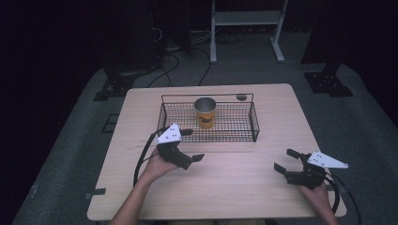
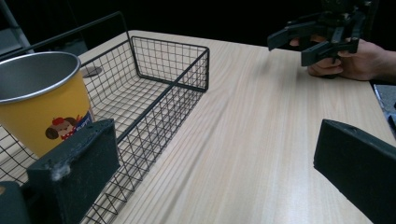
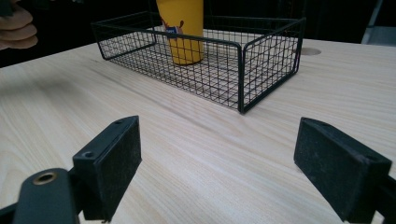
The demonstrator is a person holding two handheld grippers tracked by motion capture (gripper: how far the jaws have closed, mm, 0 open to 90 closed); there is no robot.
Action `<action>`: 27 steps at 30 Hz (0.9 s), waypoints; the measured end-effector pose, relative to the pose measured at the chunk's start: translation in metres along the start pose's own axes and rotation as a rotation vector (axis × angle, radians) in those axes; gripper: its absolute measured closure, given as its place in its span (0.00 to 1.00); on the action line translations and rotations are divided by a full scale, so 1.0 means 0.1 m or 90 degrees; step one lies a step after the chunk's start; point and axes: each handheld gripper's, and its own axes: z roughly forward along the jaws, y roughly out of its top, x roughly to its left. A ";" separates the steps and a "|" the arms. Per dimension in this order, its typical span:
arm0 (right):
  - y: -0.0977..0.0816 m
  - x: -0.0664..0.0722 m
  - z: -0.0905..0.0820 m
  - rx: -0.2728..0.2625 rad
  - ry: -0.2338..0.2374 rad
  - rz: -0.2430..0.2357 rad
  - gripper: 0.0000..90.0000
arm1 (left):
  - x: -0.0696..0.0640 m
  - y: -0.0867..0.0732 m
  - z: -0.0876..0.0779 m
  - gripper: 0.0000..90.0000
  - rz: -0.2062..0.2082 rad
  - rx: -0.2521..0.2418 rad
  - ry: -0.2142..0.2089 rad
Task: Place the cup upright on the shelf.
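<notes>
While dark surrounds it, pale wooden table bears a wire basket.

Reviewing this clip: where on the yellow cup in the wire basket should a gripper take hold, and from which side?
Probably the upper wall just under the rim, coming from above. The yellow cup stands upright and open-mouthed inside the wire basket, whose mesh walls block a low side approach. The left gripper is nearest, jaws open, beside the basket's front wall.
</notes>
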 end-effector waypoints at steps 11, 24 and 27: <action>0.00 0.00 0.00 0.001 0.000 0.000 0.15 | -0.11 -0.07 -0.09 0.00 0.000 -0.012 0.000; 0.00 0.00 0.00 0.001 0.000 0.000 0.15 | -0.26 -0.19 -0.19 0.00 -0.007 -0.012 0.004; 0.00 0.00 0.00 0.001 -0.001 0.000 0.15 | -0.30 -0.22 -0.21 0.00 -0.007 -0.030 0.009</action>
